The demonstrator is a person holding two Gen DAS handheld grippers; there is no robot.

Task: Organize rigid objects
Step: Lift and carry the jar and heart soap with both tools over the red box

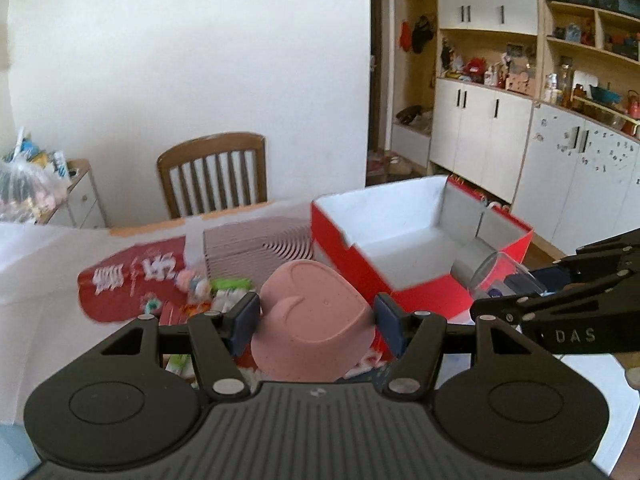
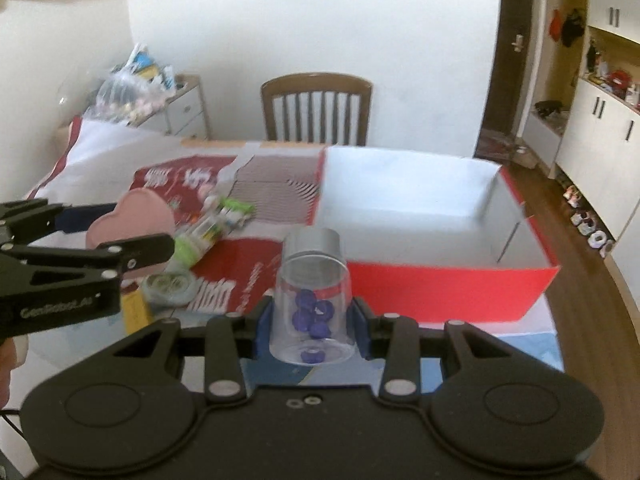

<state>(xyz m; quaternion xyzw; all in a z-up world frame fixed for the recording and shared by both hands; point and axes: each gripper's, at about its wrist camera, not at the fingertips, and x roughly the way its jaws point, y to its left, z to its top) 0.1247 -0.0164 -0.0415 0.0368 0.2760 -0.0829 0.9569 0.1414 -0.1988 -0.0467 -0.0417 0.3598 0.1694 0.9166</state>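
Basically both grippers are loaded and up off the table (image 2: pixel 100 152). Left gripper (image 1: pixel 316 318) is clamped on a pink heart-shaped dish (image 1: pixel 316 320), blue pads (image 1: pixel 246 314) pressing its two sides, dish tilted with the underside facing the camera. Right gripper (image 2: pixel 310 326) is clamped on a clear plastic jar (image 2: pixel 312 300) with a silver lid (image 2: pixel 313 242), jar pointing lid-forward along the fingers, purple beads (image 2: pixel 312 314) loose inside.

Left wrist view only: wall of white cabinets and open shelves (image 1: pixel 500 92) behind the red box (image 1: pixel 400 240), and the right gripper coming in from the right edge with the jar's lid end over the box's near corner. Beads can't be made out there.

Right wrist view only: full white interior of the box, just past the jar; a small pile of packets (image 2: pixel 216 220) and a round tin (image 2: pixel 168 286) on the table left of the jar; left gripper entering from the left edge with the dish above that pile.

Both point forward and down at the table, chair (image 2: pixel 316 106) beyond.
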